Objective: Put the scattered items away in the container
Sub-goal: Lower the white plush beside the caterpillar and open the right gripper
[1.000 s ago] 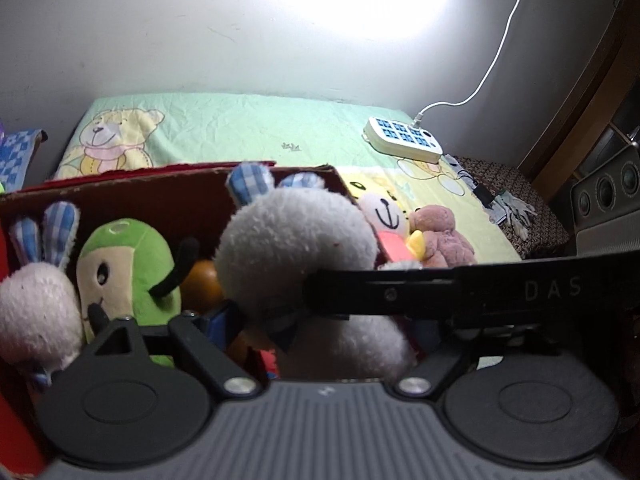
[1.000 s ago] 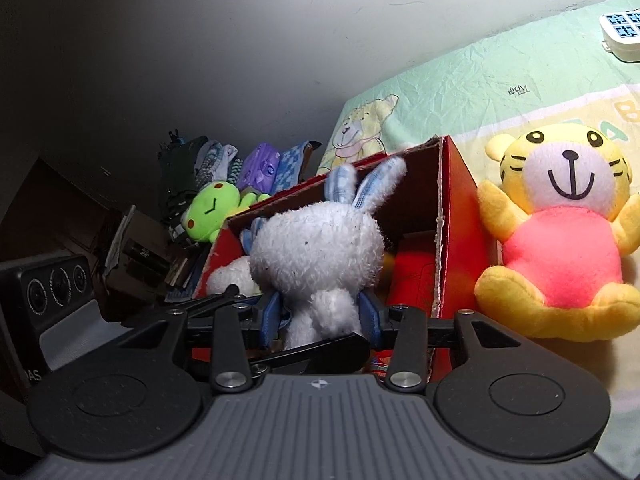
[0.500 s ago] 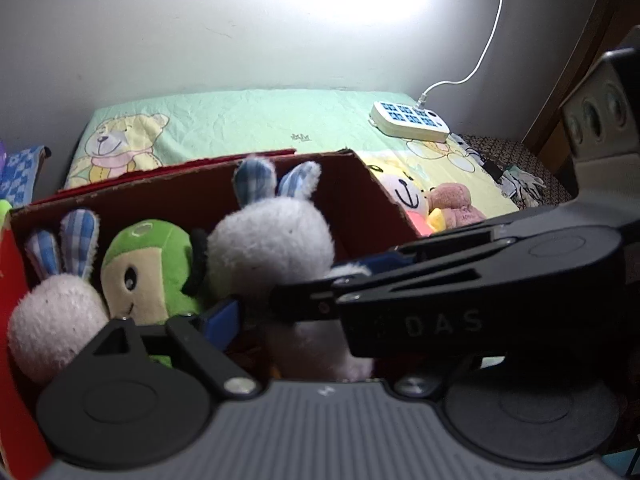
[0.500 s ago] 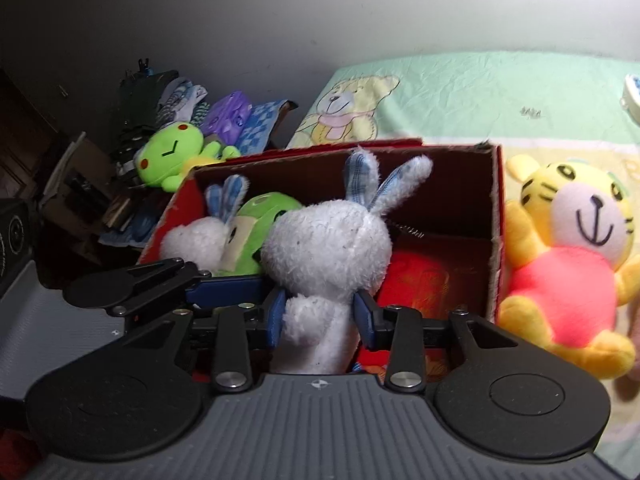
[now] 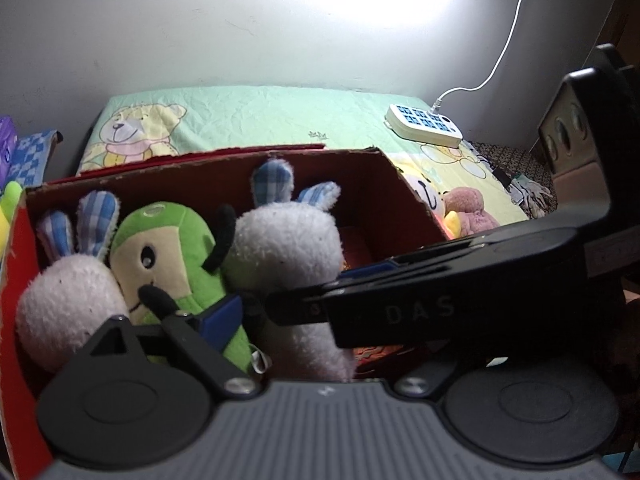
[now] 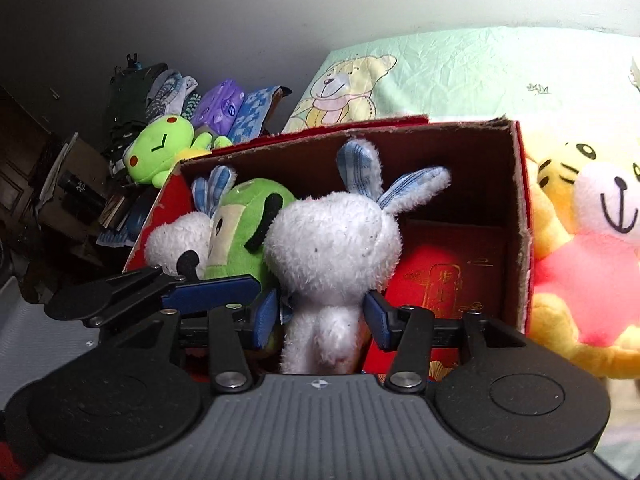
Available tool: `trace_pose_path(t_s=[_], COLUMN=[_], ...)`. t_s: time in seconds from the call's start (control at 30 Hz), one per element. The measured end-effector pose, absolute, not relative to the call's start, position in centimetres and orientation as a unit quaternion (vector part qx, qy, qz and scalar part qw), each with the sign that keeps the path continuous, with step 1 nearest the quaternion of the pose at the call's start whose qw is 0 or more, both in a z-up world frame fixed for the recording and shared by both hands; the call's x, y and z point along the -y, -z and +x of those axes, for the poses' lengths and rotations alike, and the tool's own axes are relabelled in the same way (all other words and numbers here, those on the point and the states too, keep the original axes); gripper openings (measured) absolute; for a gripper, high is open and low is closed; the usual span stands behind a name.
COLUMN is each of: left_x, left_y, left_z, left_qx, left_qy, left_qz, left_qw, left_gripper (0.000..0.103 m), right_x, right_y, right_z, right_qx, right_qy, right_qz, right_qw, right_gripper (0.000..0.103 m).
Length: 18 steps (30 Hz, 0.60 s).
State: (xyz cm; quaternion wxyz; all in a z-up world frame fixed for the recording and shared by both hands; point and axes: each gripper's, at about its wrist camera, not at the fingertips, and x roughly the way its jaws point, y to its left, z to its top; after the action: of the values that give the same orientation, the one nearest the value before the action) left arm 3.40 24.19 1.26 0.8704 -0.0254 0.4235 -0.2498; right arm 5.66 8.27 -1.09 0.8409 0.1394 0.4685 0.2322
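A red cardboard box (image 6: 520, 216) (image 5: 404, 196) holds a green plush (image 6: 240, 232) (image 5: 168, 252) and a white rabbit plush (image 5: 64, 300) at its left. My right gripper (image 6: 322, 314) is shut on a second white rabbit plush (image 6: 336, 248) (image 5: 288, 256), holding it by the neck inside the box. My left gripper (image 5: 296, 312) stands open around the same rabbit; its left finger (image 5: 220, 316) shows, and the right gripper's body hides its right finger. A yellow tiger plush (image 6: 592, 240) sits outside the box to the right.
The box stands on a green bear-print bed sheet (image 5: 248, 116). A white power strip (image 5: 424, 124) with cable lies at the back right, a pink plush (image 5: 468, 212) beside the box. A green frog plush (image 6: 160, 152) and clutter are piled at left.
The right gripper has carried the white rabbit down into the box beside the green plush. Both cameras have come closer to the box.
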Motion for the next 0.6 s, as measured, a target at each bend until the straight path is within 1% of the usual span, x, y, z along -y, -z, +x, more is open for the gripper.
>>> trace_pose_path(t_s=[0.1,0.17,0.23,0.27,0.3,0.33,0.43,0.6], left_x=[-24.1,-24.1,-24.1,-24.1,-24.1,-24.1,-24.1,-24.5], left_y=[-1.2,-1.2,-1.3,-1.4,-1.3,-1.3,-1.3,-1.6], left_z=[3.3,3.3,3.3,3.3,3.3,3.3,3.3,3.4], left_qx=[-0.424,-0.424,-0.424,-0.424,-0.424,-0.424,-0.425,-0.423], left_qy=[0.251,0.253,0.256,0.256,0.256,0.255,0.255,0.245], left_qz=[-0.024,-0.027,-0.031,-0.031,-0.030,-0.029,-0.028,-0.017], left_qw=[0.870,0.869,0.868,0.868,0.868,0.868,0.868,0.872], left_gripper=[0.093,0.093,0.093,0.093,0.093,0.093,0.093,0.091], right_x=[-6.8,-6.1,-6.1,-6.2,-6.4,-6.6,-7.1,-7.1], right_y=[-0.1,-0.6,-0.5,-0.2,0.2,0.5,1.0,2.1], right_z=[5.4,5.3,6.0,6.3,6.7,6.8,7.1,7.9], right_qx=[-0.447,-0.433,-0.437,-0.445,-0.454,-0.459,-0.465,-0.479], right_qy=[-0.222,-0.207,-0.196,-0.192,-0.189,-0.187,-0.195,-0.233], right_qz=[0.170,0.186,0.188,0.189,0.191,0.193,0.204,0.265], right_qw=[0.850,0.858,0.858,0.854,0.850,0.847,0.839,0.804], right_gripper=[0.052,0.050,0.041,0.039,0.032,0.028,0.029,0.029])
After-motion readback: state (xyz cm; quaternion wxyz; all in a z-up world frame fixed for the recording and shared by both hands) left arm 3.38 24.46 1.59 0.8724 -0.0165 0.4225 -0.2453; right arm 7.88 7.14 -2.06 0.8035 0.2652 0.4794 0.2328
